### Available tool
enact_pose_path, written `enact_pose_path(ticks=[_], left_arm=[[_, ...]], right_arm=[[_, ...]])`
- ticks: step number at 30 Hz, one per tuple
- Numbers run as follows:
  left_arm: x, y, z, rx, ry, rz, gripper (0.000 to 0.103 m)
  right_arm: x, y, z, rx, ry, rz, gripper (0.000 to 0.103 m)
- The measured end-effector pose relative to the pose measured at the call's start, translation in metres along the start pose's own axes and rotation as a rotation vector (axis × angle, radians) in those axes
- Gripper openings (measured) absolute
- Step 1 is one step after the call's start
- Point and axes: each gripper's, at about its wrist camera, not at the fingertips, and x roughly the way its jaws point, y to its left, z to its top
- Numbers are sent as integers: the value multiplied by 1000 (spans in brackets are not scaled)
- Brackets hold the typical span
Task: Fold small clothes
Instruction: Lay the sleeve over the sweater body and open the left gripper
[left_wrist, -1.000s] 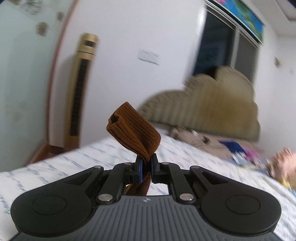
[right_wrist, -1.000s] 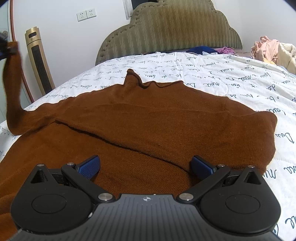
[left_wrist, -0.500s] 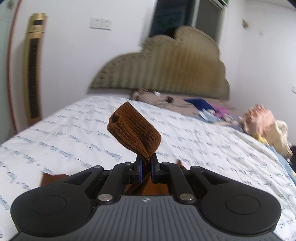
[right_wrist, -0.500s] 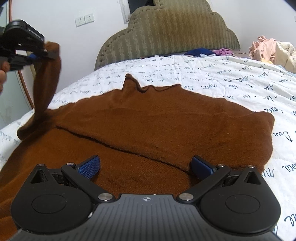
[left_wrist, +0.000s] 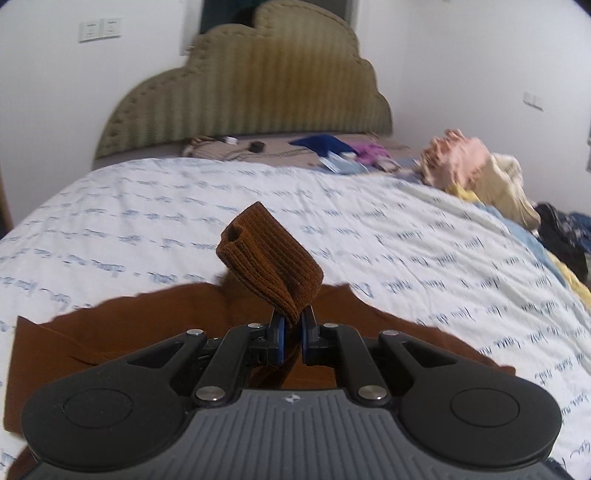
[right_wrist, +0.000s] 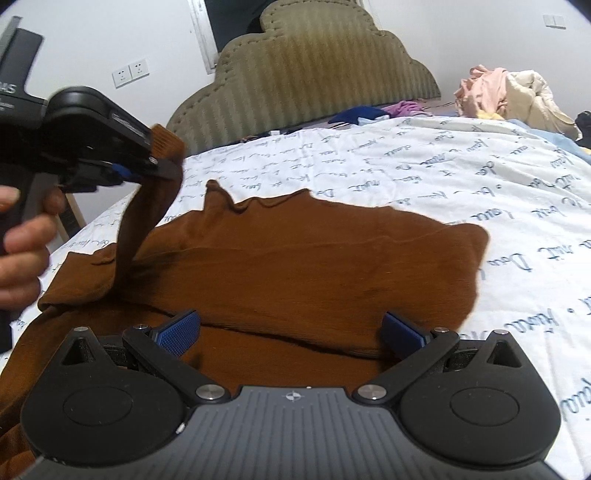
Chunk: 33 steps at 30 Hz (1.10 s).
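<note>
Knit sweater drapes limp; your left gripper clamps its cuff, right gripper gapes empty.

Both wrist cameras look low across the bed toward its headboard.

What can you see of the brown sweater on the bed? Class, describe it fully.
The brown sweater is a fine-ribbed knit in rust brown. It lies spread flat on the white quilt printed with script, its body creased by a fold line. One sleeve is lifted off the bed, its ribbed cuff pinched in the closed left hand-held gripper. The open right hand-held gripper hovers over the near part of the sweater.
</note>
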Motion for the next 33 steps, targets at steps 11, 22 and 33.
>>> enact_pose_path(ticks=[11, 22, 33], left_arm=[[21, -34, -9, 47, 64, -52, 8], [44, -52, -17, 83, 193, -197, 10], [34, -66, -22, 159, 128, -176, 80]], right_arm=[[-9, -10, -3, -5, -5, -24, 103], [-18, -21, -5, 16, -14, -63, 103], [-19, -29, -9, 34, -6, -76, 103]])
